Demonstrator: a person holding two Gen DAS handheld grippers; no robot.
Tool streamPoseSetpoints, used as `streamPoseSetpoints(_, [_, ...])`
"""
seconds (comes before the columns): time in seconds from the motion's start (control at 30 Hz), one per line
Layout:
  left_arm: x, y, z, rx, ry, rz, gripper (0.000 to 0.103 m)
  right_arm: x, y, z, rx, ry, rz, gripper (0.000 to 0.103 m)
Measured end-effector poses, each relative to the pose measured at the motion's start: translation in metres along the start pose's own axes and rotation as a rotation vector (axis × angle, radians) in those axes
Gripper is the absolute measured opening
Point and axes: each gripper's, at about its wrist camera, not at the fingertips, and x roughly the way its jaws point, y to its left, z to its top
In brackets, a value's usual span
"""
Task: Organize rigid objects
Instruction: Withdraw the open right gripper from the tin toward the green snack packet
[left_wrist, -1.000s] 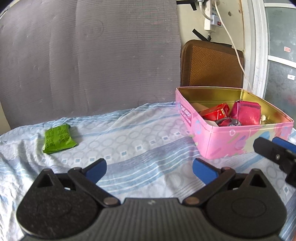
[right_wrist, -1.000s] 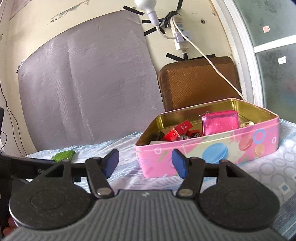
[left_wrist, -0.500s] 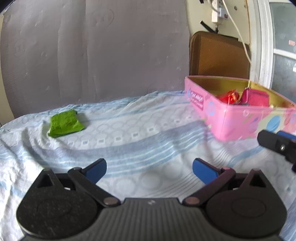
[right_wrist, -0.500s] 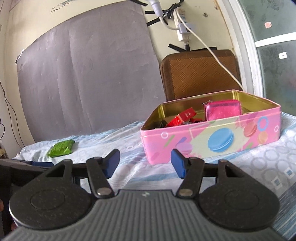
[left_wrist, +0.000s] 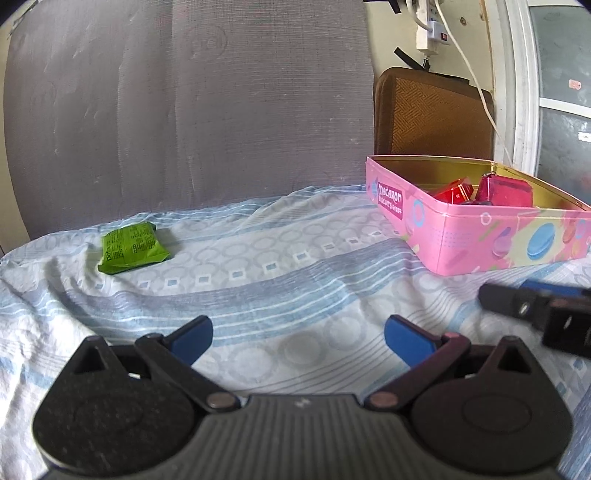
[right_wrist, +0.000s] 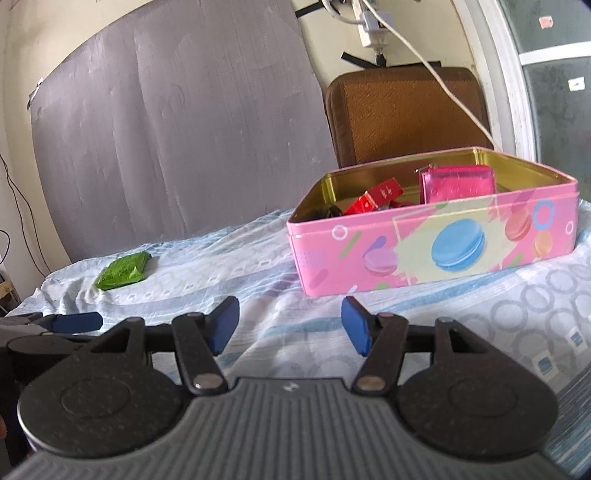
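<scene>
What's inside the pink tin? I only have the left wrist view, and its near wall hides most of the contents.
Observer: The right wrist view looks further into the pink tin: a red box leans beside a shiny pink pouch, with dark items low at the left end.
Operator: Is the right gripper holding anything?
Observer: No. The right gripper is open, with only the bedsheet behind the gap.
Operator: Anything beyond the sheet's left edge?
Observer: Thin dark cables hang down the wall there.
</scene>
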Motion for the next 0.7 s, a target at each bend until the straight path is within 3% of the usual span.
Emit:
streamPoseSetpoints(0.33, [0.002, 0.005, -0.001, -0.028, 0.016, 0.0, 0.102, 0.015, 0.004, -0.002, -0.023, 0.131, 0.052, 0.063])
streamPoseSetpoints(0.7, [0.005, 0.013, 0.001, -0.054, 0.055, 0.009, 0.103, 0.017, 0.006, -0.002, -0.03, 0.147, 0.055, 0.064])
